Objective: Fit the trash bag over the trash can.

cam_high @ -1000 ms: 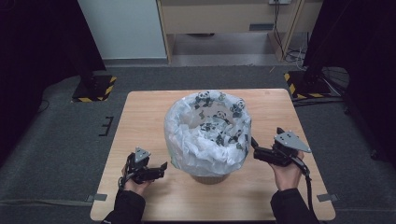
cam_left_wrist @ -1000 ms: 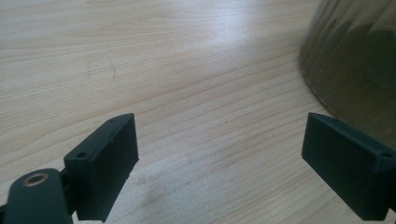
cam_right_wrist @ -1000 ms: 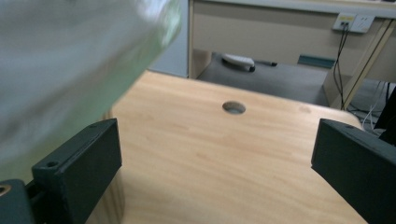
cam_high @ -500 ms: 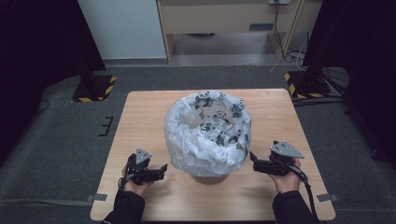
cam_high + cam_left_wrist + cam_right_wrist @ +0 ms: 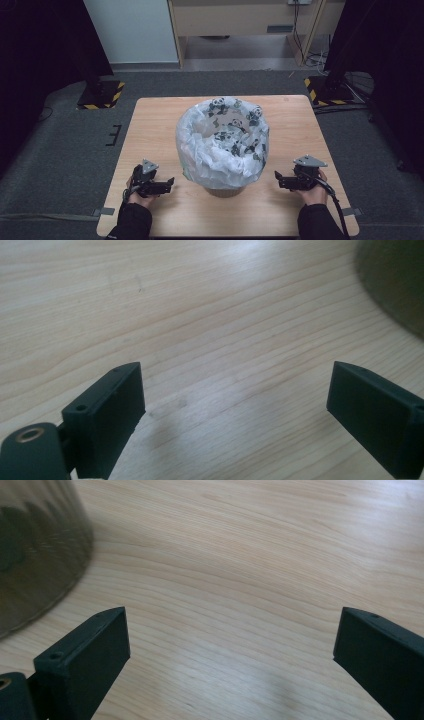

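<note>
A round bin (image 5: 223, 190) lined with a white panda-print plastic bag (image 5: 222, 142) stands in the middle of the wooden table (image 5: 150, 125). My left gripper (image 5: 170, 183) rests low on the table to the bin's left, jaws open and pointing toward it, nothing between them. My right gripper (image 5: 276, 178) rests to the bin's right, jaws open and empty, also pointing at the bin. In the left gripper view the bin's base (image 5: 395, 285) is at the upper right. The right gripper view has the bin's side (image 5: 35, 555) at the upper left.
The bag's edge is folded over the bin's rim and hangs down its sides. Bare tabletop (image 5: 300, 125) lies around the bin. Beyond the table are grey carpet, stand bases with yellow-black stripes (image 5: 100, 97), and a wooden cabinet (image 5: 240, 20).
My right gripper has moved down and back from the bag's right edge to rest on the table near the front. The left gripper has barely moved.
</note>
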The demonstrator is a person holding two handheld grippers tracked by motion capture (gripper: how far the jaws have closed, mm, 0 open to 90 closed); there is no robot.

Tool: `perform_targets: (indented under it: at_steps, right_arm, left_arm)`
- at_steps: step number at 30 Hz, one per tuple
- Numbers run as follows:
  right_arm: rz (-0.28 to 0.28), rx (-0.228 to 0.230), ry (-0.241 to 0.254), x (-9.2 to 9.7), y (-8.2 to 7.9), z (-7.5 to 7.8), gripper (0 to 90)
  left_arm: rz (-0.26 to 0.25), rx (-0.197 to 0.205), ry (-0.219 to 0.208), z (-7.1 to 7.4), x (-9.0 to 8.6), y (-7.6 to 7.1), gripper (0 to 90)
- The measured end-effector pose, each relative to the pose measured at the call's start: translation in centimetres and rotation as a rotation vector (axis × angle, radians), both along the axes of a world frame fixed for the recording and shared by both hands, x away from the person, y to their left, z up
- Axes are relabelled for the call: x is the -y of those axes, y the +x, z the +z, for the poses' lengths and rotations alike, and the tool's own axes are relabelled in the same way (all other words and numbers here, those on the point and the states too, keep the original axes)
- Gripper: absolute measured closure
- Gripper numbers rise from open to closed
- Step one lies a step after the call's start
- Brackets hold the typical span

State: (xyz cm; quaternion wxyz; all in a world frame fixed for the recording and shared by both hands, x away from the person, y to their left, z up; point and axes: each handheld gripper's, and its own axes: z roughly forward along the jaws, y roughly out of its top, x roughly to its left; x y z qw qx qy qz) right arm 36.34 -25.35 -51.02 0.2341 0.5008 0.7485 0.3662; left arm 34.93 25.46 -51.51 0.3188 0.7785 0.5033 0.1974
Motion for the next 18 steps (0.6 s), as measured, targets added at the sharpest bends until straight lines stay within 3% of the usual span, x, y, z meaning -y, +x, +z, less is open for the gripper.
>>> perform_targets:
  at_steps: [18]
  right_arm:
    - [-0.056, -0.098, -0.056, 2.4, 0.7, -1.7, 2.0]
  left_arm:
    - [0.071, -0.056, -0.001, -1.1, -2.3, 1.0, 5.7]
